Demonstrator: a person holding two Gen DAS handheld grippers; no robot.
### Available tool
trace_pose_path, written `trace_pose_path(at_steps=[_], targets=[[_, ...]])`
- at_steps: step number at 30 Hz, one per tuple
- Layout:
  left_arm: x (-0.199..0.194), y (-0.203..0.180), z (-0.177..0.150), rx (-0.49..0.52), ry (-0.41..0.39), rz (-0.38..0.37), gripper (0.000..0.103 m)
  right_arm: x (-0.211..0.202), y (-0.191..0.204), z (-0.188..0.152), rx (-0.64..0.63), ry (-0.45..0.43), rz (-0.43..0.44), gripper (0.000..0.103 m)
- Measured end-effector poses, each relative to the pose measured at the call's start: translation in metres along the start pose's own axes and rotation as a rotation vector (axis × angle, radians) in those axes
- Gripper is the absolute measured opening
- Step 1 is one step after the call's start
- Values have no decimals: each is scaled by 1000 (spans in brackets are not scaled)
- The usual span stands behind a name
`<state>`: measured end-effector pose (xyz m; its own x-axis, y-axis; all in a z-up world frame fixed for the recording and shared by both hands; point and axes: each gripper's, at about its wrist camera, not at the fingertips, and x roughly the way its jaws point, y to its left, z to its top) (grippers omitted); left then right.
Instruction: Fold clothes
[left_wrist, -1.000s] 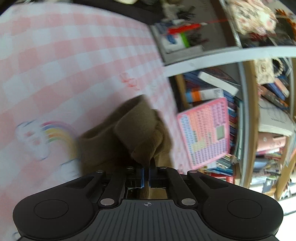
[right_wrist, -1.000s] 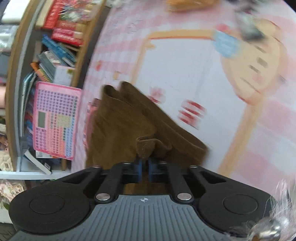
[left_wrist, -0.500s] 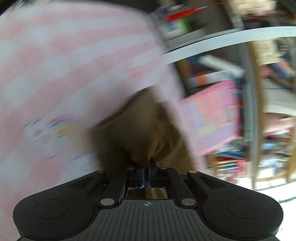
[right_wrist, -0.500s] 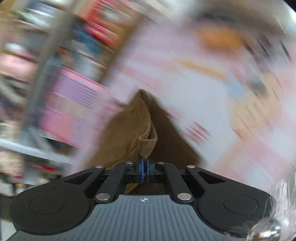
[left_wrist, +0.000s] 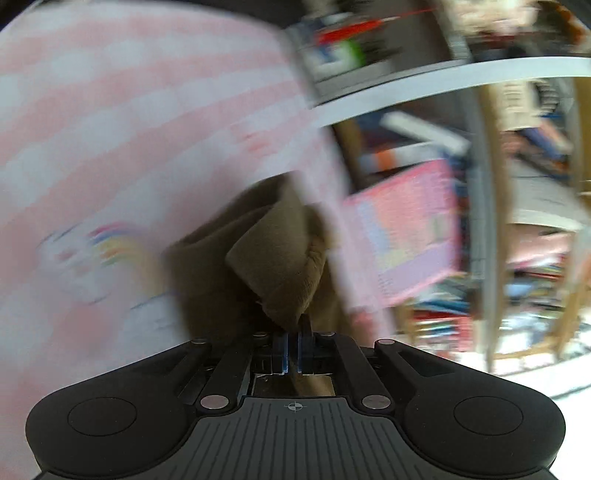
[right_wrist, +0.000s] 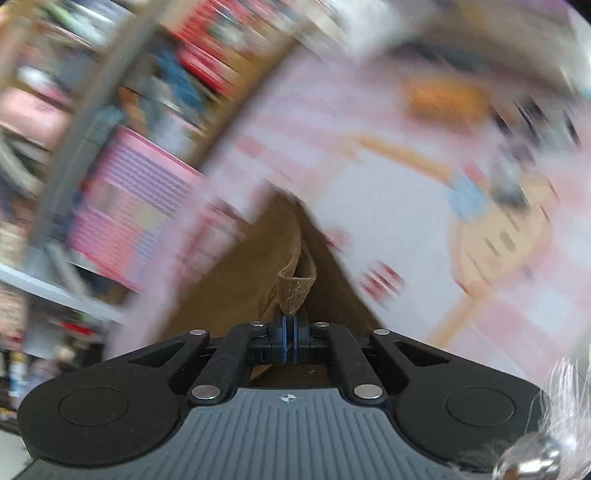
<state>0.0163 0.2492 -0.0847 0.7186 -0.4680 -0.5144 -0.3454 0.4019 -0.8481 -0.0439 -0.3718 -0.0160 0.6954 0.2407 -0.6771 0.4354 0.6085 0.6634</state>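
Note:
A brown garment (left_wrist: 266, 258) hangs bunched from my left gripper (left_wrist: 292, 349), whose blue pads are shut on a fold of its fabric. In the right wrist view the same brown garment (right_wrist: 243, 295) stretches away from my right gripper (right_wrist: 290, 341), which is shut on a hemmed edge of it. Below the garment lies a pink and white checked cloth (left_wrist: 110, 129) with a rainbow print (left_wrist: 118, 243). Both views are blurred by motion.
A bookshelf (left_wrist: 498, 221) packed with books stands beside the bed's edge, with a pink board (left_wrist: 402, 236) leaning on it. The pink board (right_wrist: 129, 214) and shelves also show in the right wrist view. An orange thing (right_wrist: 443, 99) lies far off on the cloth (right_wrist: 406, 221).
Both grippers stay shut on the garment and have lifted and swung it. The garment, bunched a second ago, is now drawn out taut in the right wrist view. The views have blurred.

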Motion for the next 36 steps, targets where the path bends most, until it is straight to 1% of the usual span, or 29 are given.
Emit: trace_pose_path(at_steps=[1,2,4,5,6,7,8,9,10,13,16,17,18,19,21,22,24,25,26,27,30,31,35,36], targets=[[0,6,-1,-21,-1,5,4,6,-7,-5,9,23,-30,3],[-1,10,0,-38,-8,0,8,12,-14,-10,17,43,-59,4],[-8,12,2,-58,-22,-6,17,9,-14,-16,10,41,-79,6],[-15,12,3,-55,-36,-1,29,8,-14,-19,6,41,-89,8],[-22,11,4,-50,-55,5,46,6,-14,-21,3,39,-99,11],[-28,11,4,-54,-76,14,57,2,-15,-23,0,31,-114,13],[-33,12,5,-69,-98,26,74,-1,-17,-24,4,23,-124,15],[-38,14,5,-84,-120,37,76,-3,-18,-24,7,15,-133,22],[-41,16,6,-97,-131,42,76,-1,-18,-24,8,20,-139,27],[-27,16,9,-129,-124,37,76,3,-20,-25,11,34,-157,27],[-9,7,10,-144,-129,44,70,8,-17,-25,0,31,-158,27],[-5,3,10,-141,-134,65,56,10,-14,-24,-9,28,-160,27],[-1,0,10,-130,-129,93,30,13,-12,-24,-18,26,-162,24],[3,-2,10,-114,-120,113,25,17,-9,-24,-33,26,-167,17],[3,-10,11,-66,-124,116,16,24,-4,-22,-61,27,-175,12],[-5,-21,9,-3,-144,97,15,27,-1,-22,-81,24,-180,11],[-26,-50,4,177,-194,44,15,32,6,-22,-117,32,-185,11],[-40,-58,2,250,-222,23,15,34,9,-24,-130,42,-176,10],[-51,-56,2,273,-245,11,16,36,12,-26,-143,52,-166,10],[-57,-47,6,257,-258,22,16,40,15,-29,-160,67,-155,10],[-53,13,28,29,-236,160,15,50,27,-42,-208,100,-123,10],[-52,24,30,-11,-237,178,15,53,33,-47,-233,110,-115,10],[-50,36,32,-52,-238,134,18,58,53,-57,-345,112,-155,10],[-49,39,33,-62,-239,124,22,59,55,-58,-360,108,-165,10]])
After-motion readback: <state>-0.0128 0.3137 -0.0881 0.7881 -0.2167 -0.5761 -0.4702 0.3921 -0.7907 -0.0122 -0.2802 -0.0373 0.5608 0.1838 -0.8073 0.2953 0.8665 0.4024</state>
